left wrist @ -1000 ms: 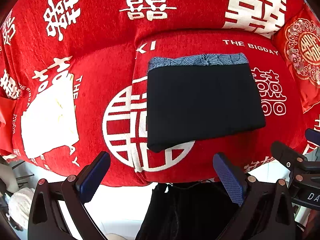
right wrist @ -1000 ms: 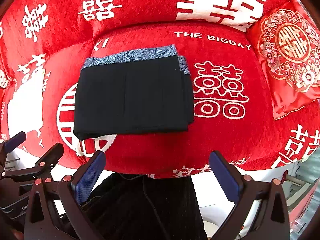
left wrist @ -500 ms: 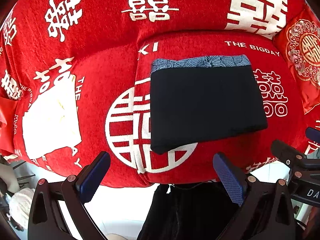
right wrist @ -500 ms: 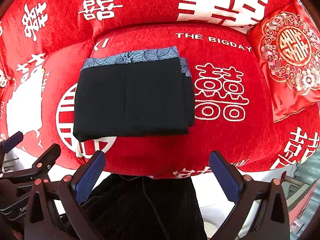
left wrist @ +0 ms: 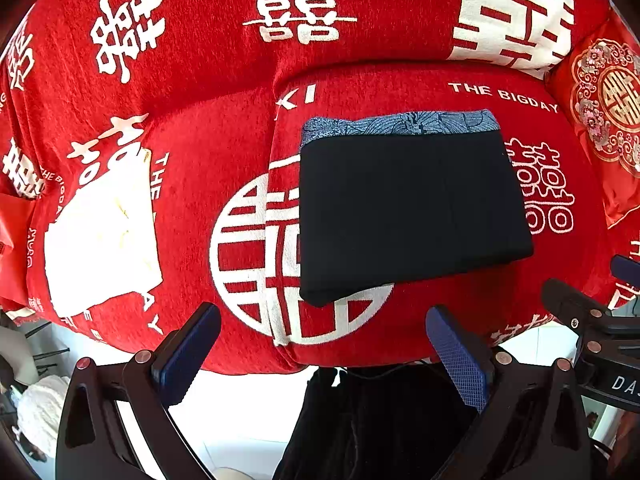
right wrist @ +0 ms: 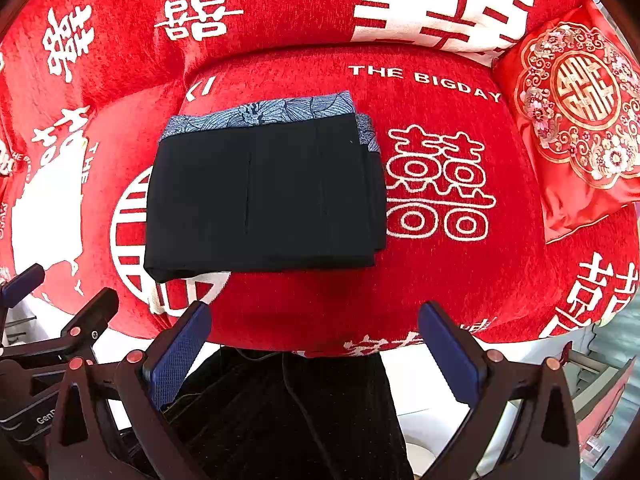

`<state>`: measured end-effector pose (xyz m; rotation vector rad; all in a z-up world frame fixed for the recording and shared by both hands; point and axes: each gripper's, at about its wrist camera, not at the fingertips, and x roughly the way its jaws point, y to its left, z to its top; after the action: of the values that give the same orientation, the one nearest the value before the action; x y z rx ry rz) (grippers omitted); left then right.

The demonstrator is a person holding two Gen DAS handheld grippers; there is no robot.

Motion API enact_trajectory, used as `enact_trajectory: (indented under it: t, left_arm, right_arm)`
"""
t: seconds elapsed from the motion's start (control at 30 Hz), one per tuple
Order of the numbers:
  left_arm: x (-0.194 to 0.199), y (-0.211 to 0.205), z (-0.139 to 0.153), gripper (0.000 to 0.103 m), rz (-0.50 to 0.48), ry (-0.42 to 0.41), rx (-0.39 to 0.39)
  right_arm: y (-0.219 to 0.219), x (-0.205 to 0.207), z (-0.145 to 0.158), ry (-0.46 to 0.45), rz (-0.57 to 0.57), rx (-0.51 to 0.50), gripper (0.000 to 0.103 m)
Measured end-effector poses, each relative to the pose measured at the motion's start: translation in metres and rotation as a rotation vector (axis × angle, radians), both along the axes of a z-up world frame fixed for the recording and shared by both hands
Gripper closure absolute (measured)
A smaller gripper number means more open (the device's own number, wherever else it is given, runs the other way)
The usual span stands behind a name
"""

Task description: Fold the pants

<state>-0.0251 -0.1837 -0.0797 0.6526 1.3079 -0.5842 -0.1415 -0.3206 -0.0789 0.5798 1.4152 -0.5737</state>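
Observation:
The black pants lie folded into a compact rectangle on the red sofa seat, with a blue patterned waistband along the far edge. They also show in the right wrist view. My left gripper is open and empty, held off the sofa's front edge, short of the pants. My right gripper is open and empty, also back from the front edge. The right gripper shows at the right edge of the left wrist view.
A red embroidered cushion sits at the sofa's right end. A white folded cloth lies on the left seat. The sofa back rises behind. Dark fabric hangs below the grippers over a white floor.
Both grippers have drawn slightly back from the sofa; the folded pants have not moved.

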Motion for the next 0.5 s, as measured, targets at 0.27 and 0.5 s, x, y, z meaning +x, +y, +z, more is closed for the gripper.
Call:
enact_trajectory:
  t: [0.27, 0.5]
  left_arm:
    - [0.0003, 0.0008, 0.0005, 0.000, -0.001, 0.001, -0.001]
    - [0.0006, 0.0002, 0.0031, 0.000, 0.007, -0.008, -0.008]
  right_arm:
    - [0.0003, -0.0001, 0.0000, 0.001, 0.000, 0.000, 0.000]
    - [0.0003, 0.0003, 0.0000, 0.001, 0.001, -0.001, 0.000]
